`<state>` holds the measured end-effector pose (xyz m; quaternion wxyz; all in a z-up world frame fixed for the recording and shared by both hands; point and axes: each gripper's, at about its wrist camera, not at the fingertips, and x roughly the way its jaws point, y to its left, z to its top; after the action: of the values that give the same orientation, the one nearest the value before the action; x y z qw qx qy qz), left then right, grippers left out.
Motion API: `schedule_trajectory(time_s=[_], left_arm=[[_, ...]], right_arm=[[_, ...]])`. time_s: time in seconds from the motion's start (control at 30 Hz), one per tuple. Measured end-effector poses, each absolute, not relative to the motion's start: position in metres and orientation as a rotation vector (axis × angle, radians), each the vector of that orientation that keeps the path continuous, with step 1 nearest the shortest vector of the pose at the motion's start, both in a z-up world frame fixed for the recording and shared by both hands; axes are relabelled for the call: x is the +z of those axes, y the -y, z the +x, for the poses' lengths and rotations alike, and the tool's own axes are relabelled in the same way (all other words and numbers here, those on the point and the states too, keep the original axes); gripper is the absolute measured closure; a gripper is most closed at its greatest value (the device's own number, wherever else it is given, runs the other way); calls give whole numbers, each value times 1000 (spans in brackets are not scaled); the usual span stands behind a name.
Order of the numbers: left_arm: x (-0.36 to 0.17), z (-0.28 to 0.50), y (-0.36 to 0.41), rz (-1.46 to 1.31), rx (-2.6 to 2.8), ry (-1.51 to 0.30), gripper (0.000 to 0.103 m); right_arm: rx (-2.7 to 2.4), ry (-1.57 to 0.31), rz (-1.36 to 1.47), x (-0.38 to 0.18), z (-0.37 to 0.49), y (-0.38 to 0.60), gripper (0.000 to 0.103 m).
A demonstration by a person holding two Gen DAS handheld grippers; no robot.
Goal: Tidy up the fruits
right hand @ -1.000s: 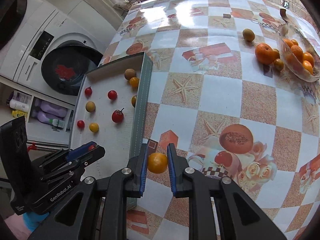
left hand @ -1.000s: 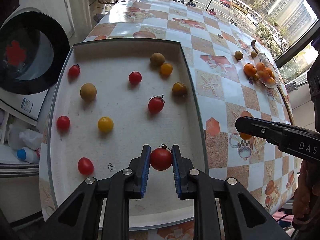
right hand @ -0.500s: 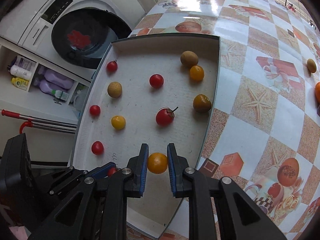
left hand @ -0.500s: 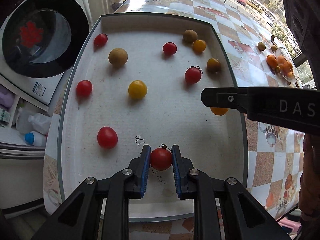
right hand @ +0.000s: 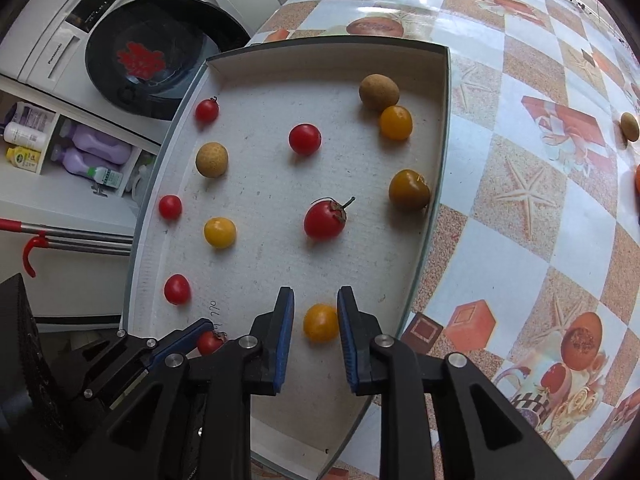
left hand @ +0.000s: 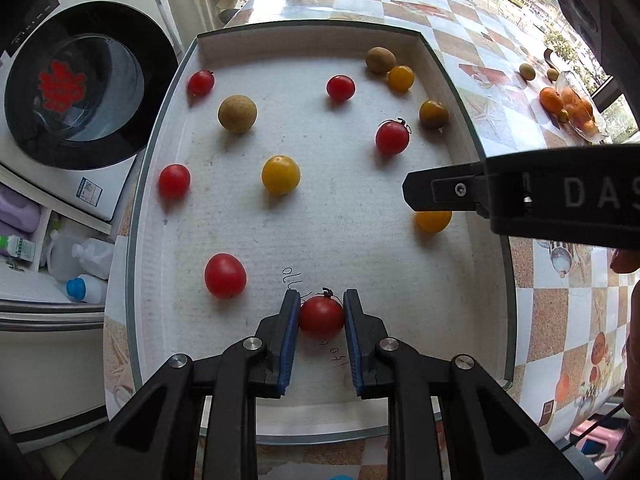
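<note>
A white tray point(left hand: 452, 292) on the table holds several red and yellow cherry tomatoes and brown round fruits. My left gripper point(left hand: 322, 316) is shut on a red tomato point(left hand: 321, 317) low over the tray's near edge; it also shows in the right wrist view point(right hand: 208, 342). My right gripper point(right hand: 315, 322) is open over the tray's right side, with a yellow tomato point(right hand: 320, 323) lying between its fingers, clear of both pads. That yellow tomato shows in the left wrist view point(left hand: 433, 221) under the right gripper's finger point(left hand: 444, 192).
The tiled table point(right hand: 520, 200) extends to the right, with a clear bowl of oranges point(left hand: 576, 108) and small brown fruits point(left hand: 527, 72) at the far side. A washing machine point(right hand: 132, 60) and shelves with bottles point(right hand: 92, 156) stand to the left, below table level.
My right gripper carried the yellow tomato from over the table to the tray and opened, leaving it on the tray. My left gripper lowered further with the red tomato still held.
</note>
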<state>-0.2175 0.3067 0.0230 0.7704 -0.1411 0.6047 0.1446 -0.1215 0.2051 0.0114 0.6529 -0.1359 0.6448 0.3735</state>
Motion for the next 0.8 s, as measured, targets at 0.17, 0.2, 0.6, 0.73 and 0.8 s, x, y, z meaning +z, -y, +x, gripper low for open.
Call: schedule_trajectory(time_s=[0.17,0.2,0.6,0.73,0.8], left_arm=[[30,-219,-312,-333,297,-1317,56],[33,-220,-312,-329,303,-1312,18],[64,-231,-318,-307,359,-1363,7],[76,-234,-319,-277,383,-1385,7],[81,-235,-322,-290,373,-1390,7]], right_arm=[[812,-1447,-328,37,-123,-197,26],[797,-1448,-327,41,-123,-195,23],[658,-1472,-377,64,-140,-168,0],[642,-1486,-410,74,-148,-170,0],[633,-1490,-421,79,-151,-171,0]])
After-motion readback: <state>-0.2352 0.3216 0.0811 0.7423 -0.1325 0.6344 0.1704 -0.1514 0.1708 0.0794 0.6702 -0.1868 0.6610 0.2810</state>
